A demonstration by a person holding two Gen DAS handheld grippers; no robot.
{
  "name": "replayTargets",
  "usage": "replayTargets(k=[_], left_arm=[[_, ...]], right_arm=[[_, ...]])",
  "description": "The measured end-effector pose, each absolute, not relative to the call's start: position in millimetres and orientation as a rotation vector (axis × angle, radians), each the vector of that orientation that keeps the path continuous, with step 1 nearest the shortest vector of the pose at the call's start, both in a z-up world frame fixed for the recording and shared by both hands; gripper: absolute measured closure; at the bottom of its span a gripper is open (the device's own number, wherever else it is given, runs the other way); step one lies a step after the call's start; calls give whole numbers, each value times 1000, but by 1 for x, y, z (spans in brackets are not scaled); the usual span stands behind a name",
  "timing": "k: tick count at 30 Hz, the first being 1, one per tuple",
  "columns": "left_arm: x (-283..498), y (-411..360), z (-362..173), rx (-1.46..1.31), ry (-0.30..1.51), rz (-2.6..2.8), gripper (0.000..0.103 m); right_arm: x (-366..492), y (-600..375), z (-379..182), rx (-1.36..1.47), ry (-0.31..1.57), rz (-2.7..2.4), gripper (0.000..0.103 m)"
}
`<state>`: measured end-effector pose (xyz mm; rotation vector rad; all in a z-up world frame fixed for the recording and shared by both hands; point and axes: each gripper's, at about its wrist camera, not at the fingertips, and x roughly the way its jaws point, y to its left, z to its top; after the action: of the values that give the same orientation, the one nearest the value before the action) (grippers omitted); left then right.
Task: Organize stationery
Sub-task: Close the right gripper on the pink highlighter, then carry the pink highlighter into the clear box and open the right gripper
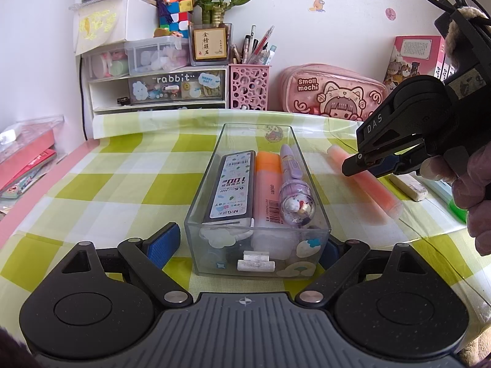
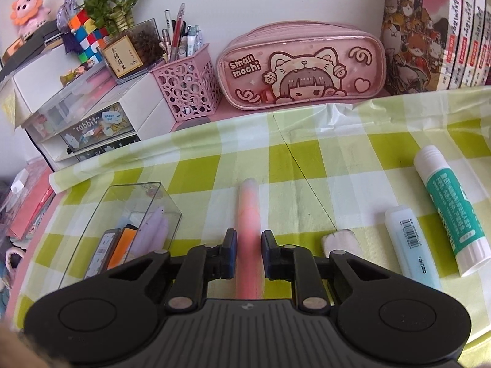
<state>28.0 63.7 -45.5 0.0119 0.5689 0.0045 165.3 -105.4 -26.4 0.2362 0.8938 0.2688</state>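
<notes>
Two blue pads of the right gripper pinch the pink highlighter on the checked tablecloth. Left gripper straddles, spread, the clear box holding three items; eraser, two glue sticks remain.

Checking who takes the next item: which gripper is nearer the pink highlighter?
Right. The right gripper has its fingers closed on the pink highlighter; the left gripper sits apart, straddling the clear box.

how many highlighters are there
2 that I can tell: an orange highlighter in the clear box, and a pink highlighter on the tablecloth between the right claw's fingers. Others may be hidden.
</notes>
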Motion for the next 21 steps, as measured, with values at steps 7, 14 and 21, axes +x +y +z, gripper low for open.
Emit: replayTargets(k=[7, 14, 21], left_arm=[[28, 64, -46, 12, 569, 4, 16], [28, 64, -46, 12, 569, 4, 16], [28, 64, -46, 12, 568, 4, 16]], right_arm=[[159, -112, -15, 340, 892, 313, 88], [151, -107, 10, 456, 874, 398, 88], [150, -94, 18, 546, 913, 492, 88]])
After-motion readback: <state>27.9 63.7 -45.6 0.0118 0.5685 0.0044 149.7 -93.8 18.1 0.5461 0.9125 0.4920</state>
